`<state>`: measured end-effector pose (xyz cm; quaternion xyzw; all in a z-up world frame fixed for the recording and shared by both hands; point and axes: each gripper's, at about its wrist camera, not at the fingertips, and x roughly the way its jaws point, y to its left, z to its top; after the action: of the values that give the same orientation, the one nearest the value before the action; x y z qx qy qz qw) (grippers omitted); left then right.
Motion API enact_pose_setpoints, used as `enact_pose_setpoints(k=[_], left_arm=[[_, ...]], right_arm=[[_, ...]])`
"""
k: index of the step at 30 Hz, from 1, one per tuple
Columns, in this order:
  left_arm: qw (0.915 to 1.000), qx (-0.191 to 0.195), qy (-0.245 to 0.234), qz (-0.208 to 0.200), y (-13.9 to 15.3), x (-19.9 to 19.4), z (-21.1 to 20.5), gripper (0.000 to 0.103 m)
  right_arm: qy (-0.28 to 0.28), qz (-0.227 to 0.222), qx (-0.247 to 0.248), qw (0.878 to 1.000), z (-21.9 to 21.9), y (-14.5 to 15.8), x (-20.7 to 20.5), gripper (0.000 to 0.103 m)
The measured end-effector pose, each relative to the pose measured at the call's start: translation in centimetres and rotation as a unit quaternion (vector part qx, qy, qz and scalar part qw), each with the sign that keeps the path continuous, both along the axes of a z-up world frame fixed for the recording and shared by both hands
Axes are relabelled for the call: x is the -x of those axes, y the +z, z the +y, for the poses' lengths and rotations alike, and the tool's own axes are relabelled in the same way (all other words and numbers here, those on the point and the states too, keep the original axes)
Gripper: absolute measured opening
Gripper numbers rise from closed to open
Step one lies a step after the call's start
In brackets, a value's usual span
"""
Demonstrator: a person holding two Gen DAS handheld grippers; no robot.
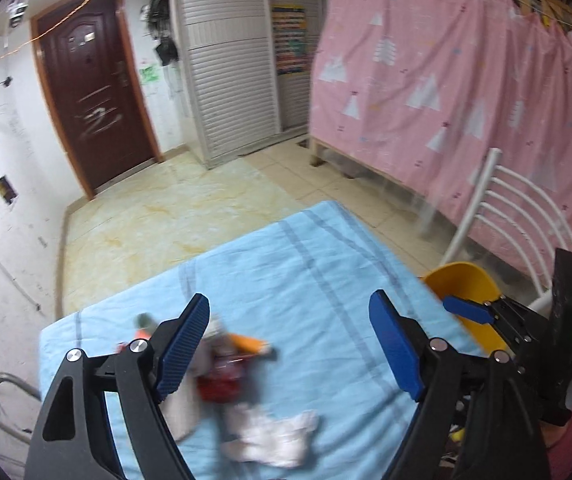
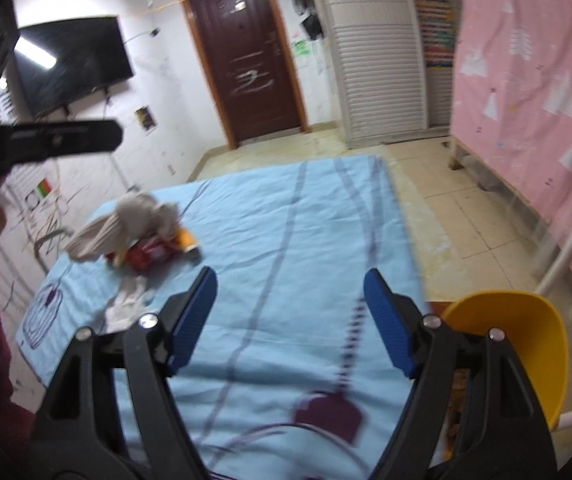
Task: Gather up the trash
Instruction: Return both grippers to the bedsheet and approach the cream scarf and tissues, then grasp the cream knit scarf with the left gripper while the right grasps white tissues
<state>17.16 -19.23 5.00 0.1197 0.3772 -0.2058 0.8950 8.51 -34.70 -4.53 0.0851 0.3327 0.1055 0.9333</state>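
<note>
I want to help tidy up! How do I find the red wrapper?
Look at the blue cloth on the table, at its left side. In the little trash pile there, the red wrapper lies under a grey crumpled rag; it alone is shiny bright red.

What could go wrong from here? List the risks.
1. The trash pile is loose and mixed, tissue over wrappers; one pinch of the open left gripper may leave bits behind.
2. The cloth could get pinched too.
3. The yellow bin sits off the edge; drops may miss.
</note>
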Motion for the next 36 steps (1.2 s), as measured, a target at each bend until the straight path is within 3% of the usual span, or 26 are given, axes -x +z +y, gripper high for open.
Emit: enact_pose_setpoints(k=[5,13,16,22,23,25,28,30,35,36], left_arm=[[0.9994,-0.007,0.027,0.023,-1.7,-1.8,4.0,0.074],[0.9972,-0.026,0.059,0.038,-5.1,-3.5,7.1,0.074],[0.9963,-0.038,0.065,0.042,-6.2,-4.0,7.5,0.074],[0.9950,-0.056,0.060,0.057,-8.6,-4.8,8.2,0.073],[0.9948,-0.063,0.060,0.052,-8.9,-4.7,8.2,0.071],[0.9949,-0.065,0.056,0.053,-9.2,-4.6,8.2,0.052],[0.9959,-0.054,0.045,0.057,-9.2,-4.4,8.3,0.038],[0.9967,-0.041,0.039,0.059,-8.8,-4.1,8.4,0.033],[0.9977,-0.003,0.036,0.057,-6.9,-3.2,9.5,0.032],[0.9979,0.005,0.034,0.055,-6.4,-3.0,9.7,0.032]], right_arm=[[0.049,0.017,0.000,0.999,4.1,-0.8,-1.0,0.073],[0.105,0.034,0.020,0.994,9.0,-1.4,-1.5,0.073],[0.124,0.036,0.033,0.991,10.6,-1.6,-1.4,0.086],[0.155,0.044,0.049,0.986,12.8,-2.1,-1.2,0.086],[0.157,0.045,0.051,0.985,13.2,-2.1,-1.1,0.086],[0.165,0.048,0.055,0.984,13.7,-2.2,-1.2,0.086],[0.170,0.054,0.060,0.982,14.4,-2.4,-1.4,0.086],[0.173,0.058,0.061,0.981,14.7,-2.5,-1.5,0.086],[0.181,0.070,0.077,0.978,15.6,-2.9,-1.6,0.085],[0.181,0.075,0.082,0.977,15.9,-3.1,-1.7,0.080]])
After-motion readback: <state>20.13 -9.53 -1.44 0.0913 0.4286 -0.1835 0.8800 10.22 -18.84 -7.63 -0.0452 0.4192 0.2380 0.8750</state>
